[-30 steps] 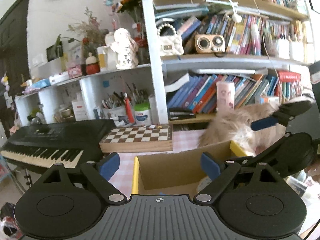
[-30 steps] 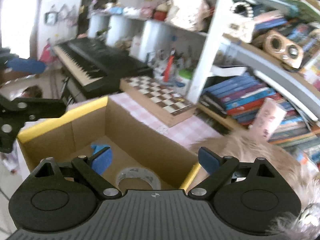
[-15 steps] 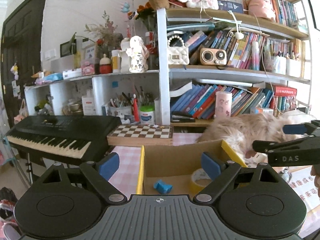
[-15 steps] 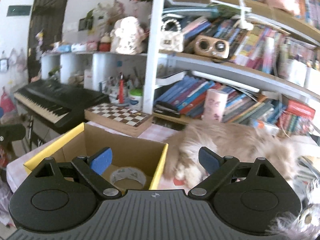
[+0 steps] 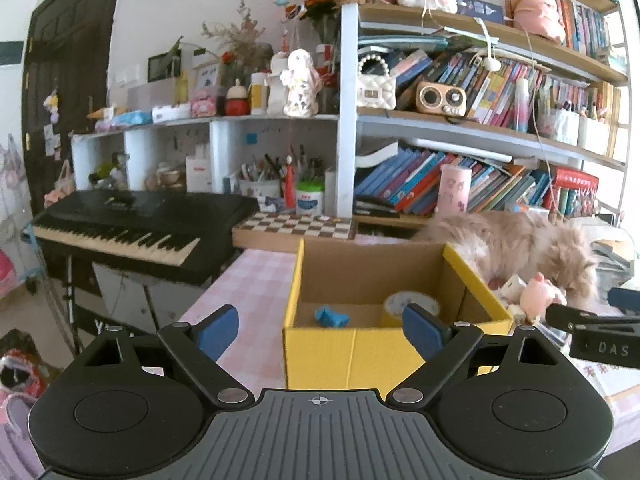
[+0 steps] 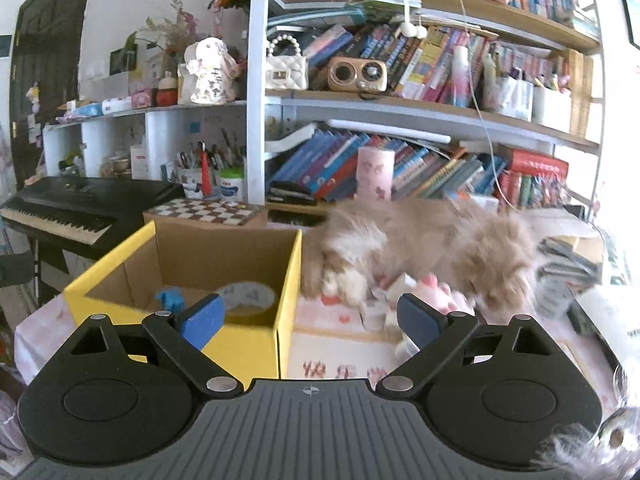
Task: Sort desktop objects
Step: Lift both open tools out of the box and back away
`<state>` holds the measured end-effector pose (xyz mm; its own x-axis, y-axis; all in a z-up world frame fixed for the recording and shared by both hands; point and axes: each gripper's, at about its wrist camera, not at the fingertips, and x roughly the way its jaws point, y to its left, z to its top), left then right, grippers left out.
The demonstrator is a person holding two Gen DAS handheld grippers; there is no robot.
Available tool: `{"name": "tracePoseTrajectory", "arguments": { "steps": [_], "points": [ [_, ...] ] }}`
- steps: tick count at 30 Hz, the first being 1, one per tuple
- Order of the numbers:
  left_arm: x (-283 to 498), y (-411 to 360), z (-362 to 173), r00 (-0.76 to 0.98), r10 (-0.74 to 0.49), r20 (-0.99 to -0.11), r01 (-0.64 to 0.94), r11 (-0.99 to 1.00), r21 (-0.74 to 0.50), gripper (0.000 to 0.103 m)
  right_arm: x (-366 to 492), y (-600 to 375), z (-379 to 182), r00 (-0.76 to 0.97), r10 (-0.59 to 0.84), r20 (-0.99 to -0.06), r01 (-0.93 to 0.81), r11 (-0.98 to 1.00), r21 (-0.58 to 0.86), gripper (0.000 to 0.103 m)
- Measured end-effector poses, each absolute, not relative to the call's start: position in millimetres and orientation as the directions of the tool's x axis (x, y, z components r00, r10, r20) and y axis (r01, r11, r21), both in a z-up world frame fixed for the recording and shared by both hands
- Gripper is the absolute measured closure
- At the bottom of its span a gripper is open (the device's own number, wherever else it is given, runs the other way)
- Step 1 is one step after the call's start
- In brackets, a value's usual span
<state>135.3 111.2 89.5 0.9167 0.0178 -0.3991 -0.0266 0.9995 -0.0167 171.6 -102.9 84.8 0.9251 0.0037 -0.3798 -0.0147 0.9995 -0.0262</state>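
Note:
A yellow cardboard box (image 5: pixel 352 350) (image 6: pixel 256 344) stands open on the pink checked tablecloth. Inside it lie a small blue object (image 5: pixel 330 316) (image 6: pixel 171 299) and a roll of tape (image 5: pixel 410 305) (image 6: pixel 246 298). My left gripper (image 5: pixel 320 328) is open and empty, just short of the box's near wall. My right gripper (image 6: pixel 308 320) is open and empty too, to the right of the box, and shows at the right edge of the left wrist view (image 5: pixel 592 320). A pink plush toy (image 5: pixel 540 292) (image 6: pixel 436 288) and white bits lie beside the box.
A fluffy tan cat (image 5: pixel 516 240) (image 6: pixel 420 240) lies on the table right of the box, over the toys. A chessboard box (image 5: pixel 292 228) sits behind the box, a black keyboard (image 5: pixel 132 224) to the left. Crowded bookshelves (image 6: pixel 400 152) fill the back.
Both grippers have drawn back from over the box, so its yellow front wall now shows. The right gripper has swung right towards the cat and rolled level. Both stayed open.

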Motion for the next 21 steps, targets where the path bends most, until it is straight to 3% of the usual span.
{"name": "tracePoseTrajectory", "arguments": {
  "steps": [21],
  "points": [
    [93.6, 111.7, 46.7, 0.871, 0.037, -0.49, -0.042, 0.999, 0.001, 0.011, 112.1, -75.0, 39.5, 0.868, -0.022, -0.495, -0.009, 0.998, -0.059, 0.01]
  ]
}}
